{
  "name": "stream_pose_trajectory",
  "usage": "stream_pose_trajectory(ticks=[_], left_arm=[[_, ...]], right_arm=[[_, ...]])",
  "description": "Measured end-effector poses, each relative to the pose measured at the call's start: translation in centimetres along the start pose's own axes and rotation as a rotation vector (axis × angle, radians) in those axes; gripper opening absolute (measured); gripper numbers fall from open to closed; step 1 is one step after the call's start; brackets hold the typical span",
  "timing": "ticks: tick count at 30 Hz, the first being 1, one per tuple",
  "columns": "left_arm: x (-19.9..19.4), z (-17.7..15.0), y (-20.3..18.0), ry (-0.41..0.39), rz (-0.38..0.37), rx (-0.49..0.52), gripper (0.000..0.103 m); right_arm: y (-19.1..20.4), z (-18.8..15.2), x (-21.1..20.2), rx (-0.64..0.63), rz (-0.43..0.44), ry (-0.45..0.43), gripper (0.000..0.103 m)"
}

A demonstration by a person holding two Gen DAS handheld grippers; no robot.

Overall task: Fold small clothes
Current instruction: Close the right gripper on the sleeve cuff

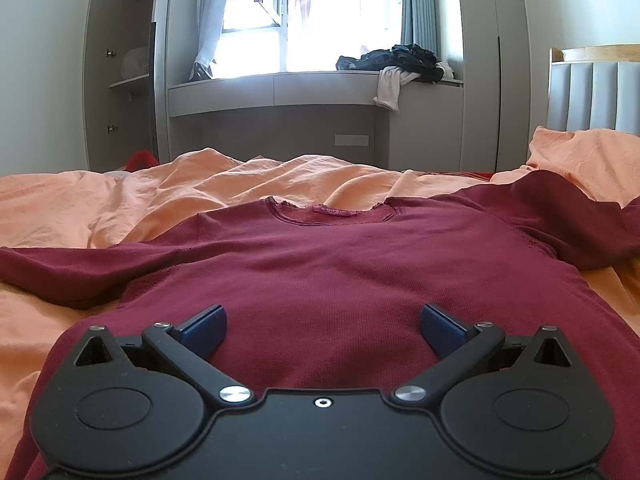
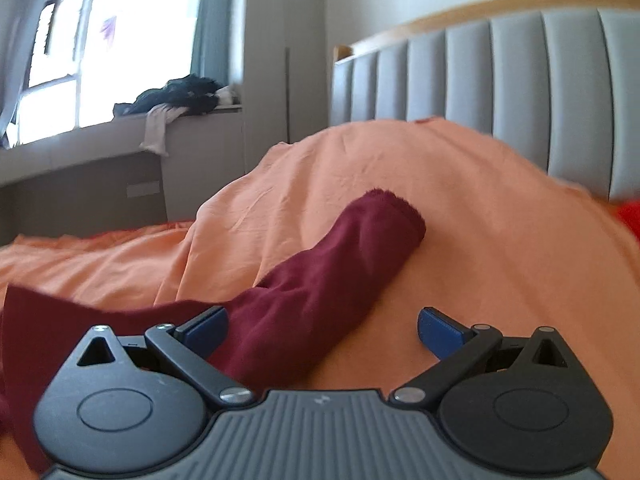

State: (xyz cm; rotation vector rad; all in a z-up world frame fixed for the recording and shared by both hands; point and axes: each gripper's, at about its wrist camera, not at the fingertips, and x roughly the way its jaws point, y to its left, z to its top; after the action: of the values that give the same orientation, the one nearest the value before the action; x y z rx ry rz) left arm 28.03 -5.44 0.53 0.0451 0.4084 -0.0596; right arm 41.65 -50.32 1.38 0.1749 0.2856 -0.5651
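- Folding has not begun, judging by the layout: the dark red top (image 1: 320, 264) lies spread flat, front up, on the orange bedsheet (image 1: 80, 208), neckline at the far side, both sleeves extended outward.
- Left gripper (image 1: 323, 322): jaws wide apart, holding nothing, positioned over the near hem area of the top.
- Right gripper (image 2: 322, 326): jaws wide apart, holding nothing; the right sleeve (image 2: 340, 264) runs between them toward the far right.
- Remaining work, as judged: both sleeves inward, then the body.
- Left wrist view alone shows the neckline label (image 1: 335, 211) and the far window ledge clothes pile (image 1: 400, 62).
- Right wrist view alone shows the sleeve cuff (image 2: 394, 212) and the full grey headboard (image 2: 520, 92).
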Motion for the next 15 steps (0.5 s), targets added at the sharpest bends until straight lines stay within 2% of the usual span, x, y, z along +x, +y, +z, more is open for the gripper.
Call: stream_pose_trajectory(ticks=[5,7,9,11,15], left_arm=[[0.0,0.0,0.0,0.001,-0.002,-0.002,0.103],[0.0,0.0,-0.1,0.002,-0.002,-0.003,0.103],[0.0,0.0,-0.1,0.001,-0.001,-0.002,0.103],[0.0,0.0,0.0,0.001,-0.002,-0.003,0.103],[0.0,0.0,0.0,0.001,-0.003,-0.004,0.103]], right_arm=[[0.2,-0.2,1.1,0.039,0.001,-0.012,0.073],[0.5,-0.1,1.2,0.036,-0.006,-0.013,0.054],[0.7,0.0,1.5,0.037,-0.001,-0.012,0.024],[0.6,0.2,1.3,0.043,0.007,-0.018,0.010],[1.1,1.1,-0.2,0.011,0.040,-0.058,0.006]])
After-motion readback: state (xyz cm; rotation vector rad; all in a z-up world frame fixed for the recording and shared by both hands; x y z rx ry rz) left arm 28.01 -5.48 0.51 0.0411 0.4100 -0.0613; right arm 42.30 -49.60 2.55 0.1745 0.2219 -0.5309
